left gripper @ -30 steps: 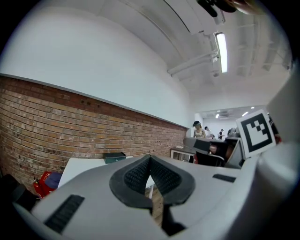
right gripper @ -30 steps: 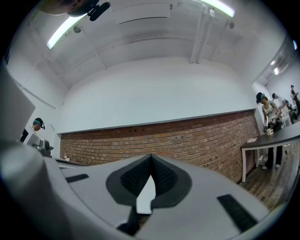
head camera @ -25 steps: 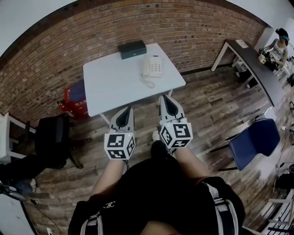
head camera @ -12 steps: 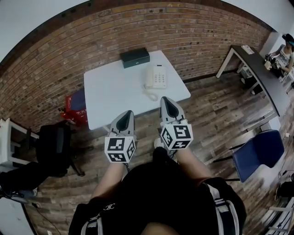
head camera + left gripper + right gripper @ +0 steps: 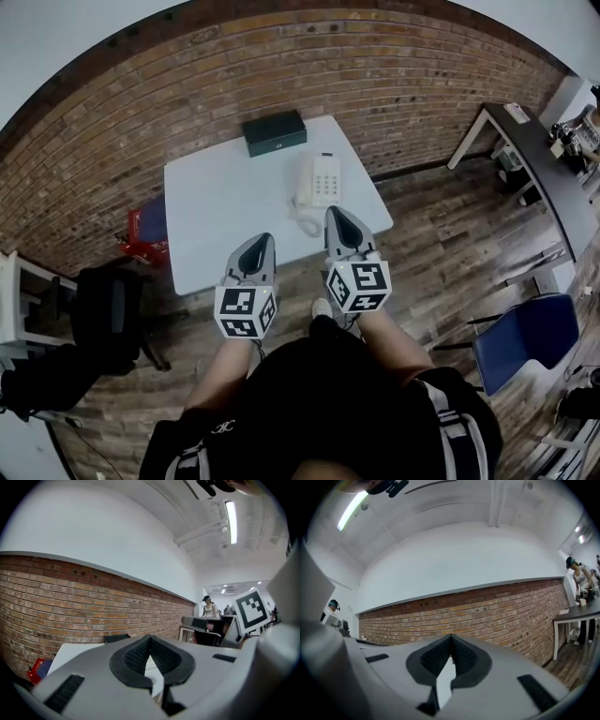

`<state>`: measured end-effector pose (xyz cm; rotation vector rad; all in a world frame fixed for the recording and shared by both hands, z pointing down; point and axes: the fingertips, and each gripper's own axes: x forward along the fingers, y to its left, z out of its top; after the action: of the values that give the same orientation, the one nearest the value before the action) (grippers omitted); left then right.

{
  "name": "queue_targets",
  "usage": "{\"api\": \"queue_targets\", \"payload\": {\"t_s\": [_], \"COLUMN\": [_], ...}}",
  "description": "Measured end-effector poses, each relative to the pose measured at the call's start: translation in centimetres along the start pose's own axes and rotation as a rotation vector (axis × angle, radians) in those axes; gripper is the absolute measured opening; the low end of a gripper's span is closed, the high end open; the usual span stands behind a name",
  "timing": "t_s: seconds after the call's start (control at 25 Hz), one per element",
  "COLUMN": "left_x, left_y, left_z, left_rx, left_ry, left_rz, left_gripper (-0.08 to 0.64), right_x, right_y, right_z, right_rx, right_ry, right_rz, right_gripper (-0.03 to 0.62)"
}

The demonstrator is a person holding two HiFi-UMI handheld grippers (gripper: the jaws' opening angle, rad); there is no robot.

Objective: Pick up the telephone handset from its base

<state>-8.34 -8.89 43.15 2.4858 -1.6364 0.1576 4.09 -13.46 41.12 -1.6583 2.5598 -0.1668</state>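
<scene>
A white telephone (image 5: pixel 319 180) lies on the white table (image 5: pixel 216 202), its handset resting on the base and its coiled cord (image 5: pixel 304 223) trailing toward the front edge. Both grippers are held side by side at that front edge, pointing at the table. My left gripper (image 5: pixel 256 241) is shut and empty, well left of the phone. My right gripper (image 5: pixel 337 214) is shut and empty, its tip just short of the phone and beside the cord. In the left gripper view the jaws (image 5: pixel 150 637) meet over the table top; in the right gripper view the jaws (image 5: pixel 451 636) meet against the brick wall.
A black box (image 5: pixel 274 132) sits at the table's far edge by the brick wall (image 5: pixel 375 75). A red crate (image 5: pixel 145 225) and a black chair (image 5: pixel 105 300) stand to the left. To the right stand a blue chair (image 5: pixel 521 341) and a dark desk (image 5: pixel 536 159).
Both grippers have moved forward together toward the table; their tips, earlier over the floor, now reach the table's front edge. The jaws stayed shut.
</scene>
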Motion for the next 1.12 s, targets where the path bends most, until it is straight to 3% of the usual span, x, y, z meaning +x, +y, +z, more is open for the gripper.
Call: {"api": "queue_targets", "payload": {"t_s": [0.68, 1.12], "left_x": [14.8, 18.7], "left_y": [3.6, 6.0], "left_z": [2.2, 1.1], "left_rx": [-0.025, -0.051], "left_ry": [0.054, 0.094], "left_rz": [0.069, 0.068], "left_gripper": [-0.002, -0.003], "right_x": [13.5, 18.4], "right_y": [-8.8, -10.9], "right_z": [-1.0, -4.8], "right_rx": [0.046, 0.077], "right_ry": [0.095, 0.211], "right_rz": [0.054, 0.023], "right_gripper": [-0.003, -0.002]}}
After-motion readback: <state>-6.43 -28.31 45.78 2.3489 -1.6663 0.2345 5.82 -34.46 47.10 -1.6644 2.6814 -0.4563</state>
